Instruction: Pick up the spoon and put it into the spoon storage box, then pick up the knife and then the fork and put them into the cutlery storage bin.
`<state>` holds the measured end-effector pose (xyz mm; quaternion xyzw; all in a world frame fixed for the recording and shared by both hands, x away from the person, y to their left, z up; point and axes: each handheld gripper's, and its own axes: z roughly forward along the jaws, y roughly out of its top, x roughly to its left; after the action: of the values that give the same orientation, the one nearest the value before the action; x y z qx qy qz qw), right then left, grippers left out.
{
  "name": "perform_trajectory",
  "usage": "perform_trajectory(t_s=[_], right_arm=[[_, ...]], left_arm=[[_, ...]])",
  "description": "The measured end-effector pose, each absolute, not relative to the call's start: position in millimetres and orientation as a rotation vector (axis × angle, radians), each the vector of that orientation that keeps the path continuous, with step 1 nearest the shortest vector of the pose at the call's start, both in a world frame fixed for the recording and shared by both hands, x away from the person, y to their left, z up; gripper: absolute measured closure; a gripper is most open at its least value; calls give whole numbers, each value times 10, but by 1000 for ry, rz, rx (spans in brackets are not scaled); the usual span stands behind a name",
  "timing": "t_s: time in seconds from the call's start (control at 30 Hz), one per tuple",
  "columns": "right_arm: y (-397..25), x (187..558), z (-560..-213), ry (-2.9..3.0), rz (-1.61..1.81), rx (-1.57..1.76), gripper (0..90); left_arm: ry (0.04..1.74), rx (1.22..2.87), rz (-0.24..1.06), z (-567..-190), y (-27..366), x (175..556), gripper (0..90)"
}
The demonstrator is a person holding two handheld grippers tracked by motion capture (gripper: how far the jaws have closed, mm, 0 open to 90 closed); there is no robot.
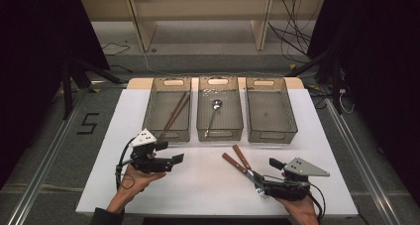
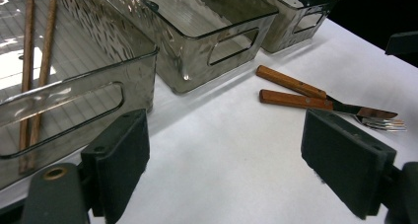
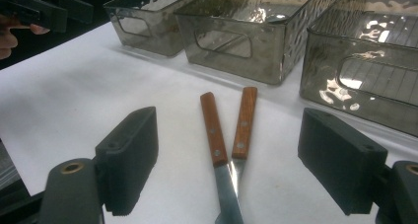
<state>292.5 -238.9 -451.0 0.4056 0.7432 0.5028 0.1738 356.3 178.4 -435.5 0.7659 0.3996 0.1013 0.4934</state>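
1. High view: white table (image 1: 198,185) carries 3 clear bins in a row at the far side. Left bin (image 1: 168,108) holds 2 chopsticks (image 1: 174,114); middle bin (image 1: 220,108) holds a spoon (image 1: 213,116); right bin (image 1: 271,108) holds nothing visible. Left gripper (image 1: 177,160) sits near-left, held in a hand, jaws parted on nothing. Right gripper (image 1: 261,184) sits near-right, at the metal ends of a knife (image 1: 235,163) and a fork (image 1: 242,157), both wooden-handled, lying crossed on the table near the middle and right bins.
2. Left gripper view: jaws stand wide apart over bare table, just near of the left bin. Knife (image 2: 296,100) and fork (image 2: 291,82) lie well to the right; fork tines visible.
3. Right gripper view: jaws spread, released, flanking both utensils without touching. The 2 handles (image 3: 213,130) point far, toward the bins; the blade runs down between the jaws.
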Motion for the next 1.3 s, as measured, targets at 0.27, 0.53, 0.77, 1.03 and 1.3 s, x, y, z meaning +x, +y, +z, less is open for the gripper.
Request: perform_trajectory(t_s=[0.27, 0.53, 0.77, 1.03, 1.3], right_arm=[[-2375, 2920, -4509, 2114, 1420, 1151, 240], [-2345, 2957, -4521, 2165, 1363, 1135, 240], [-2238, 3043, -4469, 2313, 1215, 1078, 259], [-2009, 3205, -4420, 2491, 1022, 976, 310], [-1821, 3360, -4437, 2575, 875, 908, 368]], left_arm=[[966, 1862, 260, -4391, 1818, 3508, 163], [959, 1863, 281, -4402, 1864, 3464, 161], [964, 1856, 288, -4432, 1870, 3420, 161], [954, 1863, 300, -4436, 1892, 3390, 161], [947, 1835, 299, -4426, 1920, 3353, 161]])
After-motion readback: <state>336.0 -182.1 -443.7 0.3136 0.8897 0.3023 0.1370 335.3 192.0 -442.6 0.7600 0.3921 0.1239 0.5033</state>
